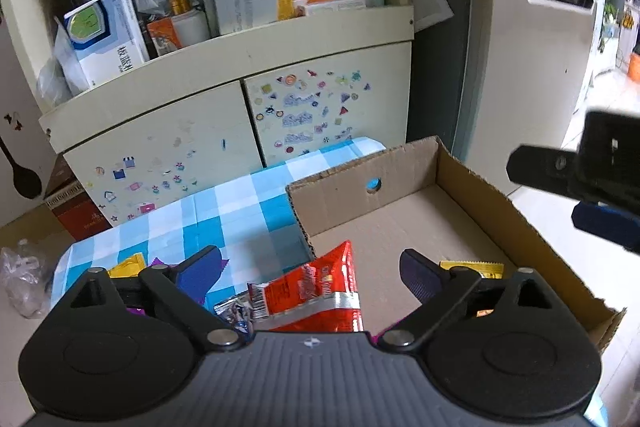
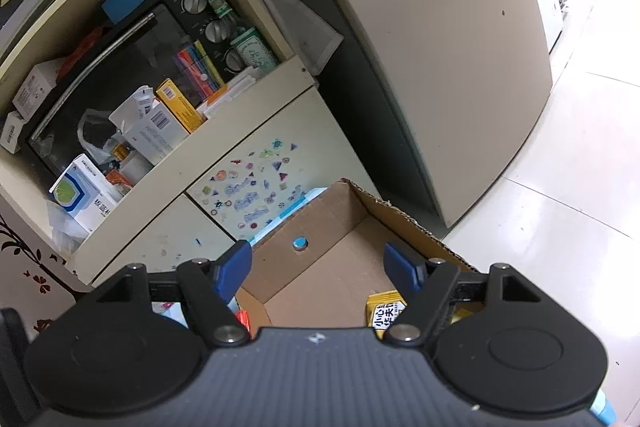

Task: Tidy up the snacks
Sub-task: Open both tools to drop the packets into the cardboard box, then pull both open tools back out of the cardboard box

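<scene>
A shallow cardboard box (image 1: 448, 195) sits on a blue-and-white checked cloth (image 1: 224, 215). A red snack packet (image 1: 320, 287) leans over the box's left wall, between the wide-open fingers of my left gripper (image 1: 316, 267), which does not grip it. A yellow packet (image 1: 476, 269) lies inside the box by the right finger. Yellow (image 1: 128, 265) and purple packets lie on the cloth at left. My right gripper (image 2: 318, 261) is open and empty above the box (image 2: 336, 267), with the yellow packet (image 2: 384, 309) below its right finger. It also shows in the left wrist view (image 1: 576, 195).
A cream cabinet (image 1: 240, 99) with stickered doors stands behind the table, its shelf full of boxes and bottles. A beige fridge (image 2: 440, 47) stands to the right. A plastic bag (image 1: 20, 279) and a brown box lie on the floor at left.
</scene>
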The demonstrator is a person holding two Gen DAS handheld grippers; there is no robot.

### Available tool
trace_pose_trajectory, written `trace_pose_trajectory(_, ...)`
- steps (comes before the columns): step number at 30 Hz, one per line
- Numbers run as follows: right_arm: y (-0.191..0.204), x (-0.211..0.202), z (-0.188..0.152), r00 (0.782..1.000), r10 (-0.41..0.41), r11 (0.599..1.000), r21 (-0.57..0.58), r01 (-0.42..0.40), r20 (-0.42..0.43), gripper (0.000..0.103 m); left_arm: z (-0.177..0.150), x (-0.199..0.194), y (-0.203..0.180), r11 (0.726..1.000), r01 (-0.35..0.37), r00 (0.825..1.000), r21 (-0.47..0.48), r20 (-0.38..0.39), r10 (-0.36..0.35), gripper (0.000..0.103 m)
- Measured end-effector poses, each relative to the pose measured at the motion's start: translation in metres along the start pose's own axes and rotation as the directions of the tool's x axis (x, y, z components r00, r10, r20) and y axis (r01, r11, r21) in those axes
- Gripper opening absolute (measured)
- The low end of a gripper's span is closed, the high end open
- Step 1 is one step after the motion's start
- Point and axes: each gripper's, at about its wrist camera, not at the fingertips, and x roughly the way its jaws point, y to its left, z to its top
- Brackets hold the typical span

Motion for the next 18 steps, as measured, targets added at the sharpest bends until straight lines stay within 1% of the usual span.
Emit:
trace_pose_trajectory(2, 0.002, 0.0, -0.001, 1.0, 0.005, 1.0, -0.003, -0.005, 0.001, 0.074, 0.001, -0.002, 0.009, 0.999, 0.02, 1.0, -0.025, -0.004, -0.02, 0.098)
trace_pose_trajectory(4, 0.003, 0.001, -0.001, 1.0, 0.008, 1.0, -0.005, -0.008, 0.001, 0.074, 0.002, -0.006, 0.021, 0.999, 0.023, 1.0, -0.048, -0.006, -0.024, 0.098)
trace_pose_trajectory(8, 0.007, 0.002, -0.004, 1.0, 0.024, 1.0, -0.02, -0.024, -0.006, 0.074, 0.001, -0.012, 0.045, 0.998, 0.007, 1.0, -0.069, -0.004, -0.007, 0.098)
trace_pose_trajectory(13, 0.016, 0.004, -0.007, 0.999, 0.049, 0.997, -0.053, -0.05, -0.013, 0.074, -0.003, -0.018, 0.078, 0.994, -0.023, 1.0, -0.103, -0.02, 0.021, 0.098)
trace_pose_trajectory(18, 0.025, 0.009, -0.013, 0.997, 0.063, 0.994, -0.089, -0.067, -0.044, 0.074, -0.011, -0.022, 0.105, 0.988, -0.045, 0.999, -0.146, -0.032, 0.04, 0.098)
